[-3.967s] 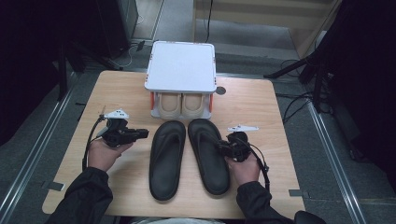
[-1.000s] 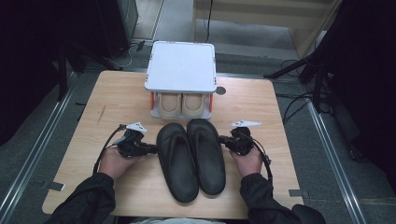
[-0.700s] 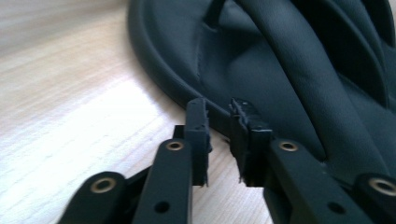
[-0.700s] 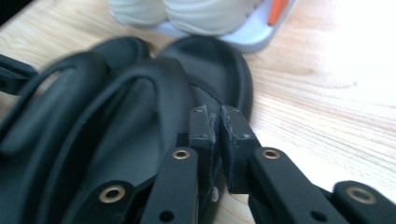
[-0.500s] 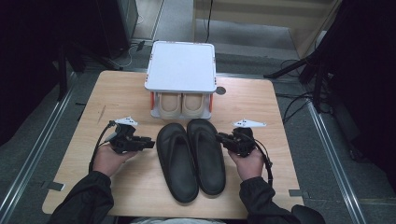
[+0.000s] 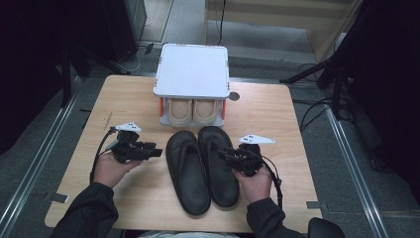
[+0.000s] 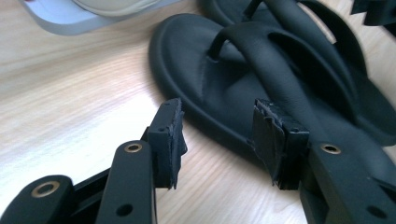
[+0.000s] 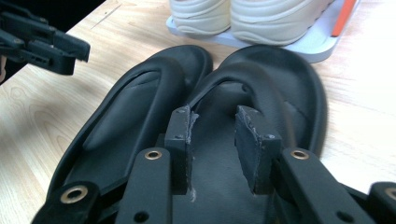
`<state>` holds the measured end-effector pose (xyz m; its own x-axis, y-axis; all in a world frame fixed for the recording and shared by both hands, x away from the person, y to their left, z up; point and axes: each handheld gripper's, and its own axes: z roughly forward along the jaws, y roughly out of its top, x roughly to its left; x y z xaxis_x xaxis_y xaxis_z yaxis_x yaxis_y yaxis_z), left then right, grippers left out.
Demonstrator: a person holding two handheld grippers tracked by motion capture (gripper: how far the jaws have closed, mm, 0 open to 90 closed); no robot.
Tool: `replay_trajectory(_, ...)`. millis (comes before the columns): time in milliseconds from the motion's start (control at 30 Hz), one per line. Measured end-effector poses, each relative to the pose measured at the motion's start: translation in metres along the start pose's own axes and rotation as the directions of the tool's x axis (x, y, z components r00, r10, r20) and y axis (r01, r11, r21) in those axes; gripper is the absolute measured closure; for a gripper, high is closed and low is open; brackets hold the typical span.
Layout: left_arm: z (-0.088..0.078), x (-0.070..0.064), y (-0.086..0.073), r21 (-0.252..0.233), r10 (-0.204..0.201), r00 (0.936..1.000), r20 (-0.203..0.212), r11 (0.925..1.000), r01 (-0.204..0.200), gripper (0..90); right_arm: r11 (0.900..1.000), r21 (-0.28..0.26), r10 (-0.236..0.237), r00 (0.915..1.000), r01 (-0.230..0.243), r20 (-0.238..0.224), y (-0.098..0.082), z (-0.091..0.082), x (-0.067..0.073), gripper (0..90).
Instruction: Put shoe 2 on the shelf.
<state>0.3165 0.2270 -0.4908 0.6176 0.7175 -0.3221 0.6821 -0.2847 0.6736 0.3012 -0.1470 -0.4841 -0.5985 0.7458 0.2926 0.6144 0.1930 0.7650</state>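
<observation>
I have the two black sandals lying side by side in the middle of the wooden table (image 6: 277, 114), toes toward the far edge, their inner edges touching along most of their length. The left sandal (image 6: 186, 171) sits a little nearer to me than the right sandal (image 6: 218, 163). My left gripper (image 6: 154, 151) hangs just beside the outer edge of the left sandal, pointing across at it; its jaws have just been opening and now stand wide, with nothing between them, and in the left gripper view the sandal's rim lies beyond the pads (image 7: 170, 135), clear of them. My right gripper (image 6: 221, 154) hovers over the right sandal, angled toward the middle of the pair; its jaws have also just been opening and stand moderately apart, pressing on nothing. In the right gripper view I see that sandal's footbed and strap past the fingertips (image 8: 180, 140). Just beyond the toes stands a white two-level rack (image 6: 192, 69) with a flat top, and a pair of cream shoes (image 6: 192, 111) rests on its lower shelf, heels facing me.
</observation>
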Motion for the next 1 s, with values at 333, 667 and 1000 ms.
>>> replay_trajectory(333,-0.012,0.009,0.000,-0.039,-0.017,0.9996,-0.021,0.9991,0.016,49.6,1.000,0.019,-0.002,0.9999,0.001,0.011,-0.006,0.012,0.017,59.4)
replay_trajectory(667,-0.015,0.012,0.000,-0.049,-0.029,0.9993,-0.024,0.9984,0.028,46.4,1.000,0.019,-0.003,0.9995,0.003,0.030,-0.007,0.028,0.030,53.6)
replay_trajectory(1000,-0.017,0.013,0.000,-0.058,-0.024,0.9993,-0.030,0.9981,0.022,46.6,0.999,0.049,-0.028,0.9968,0.025,0.075,-0.012,0.044,0.043,44.2)
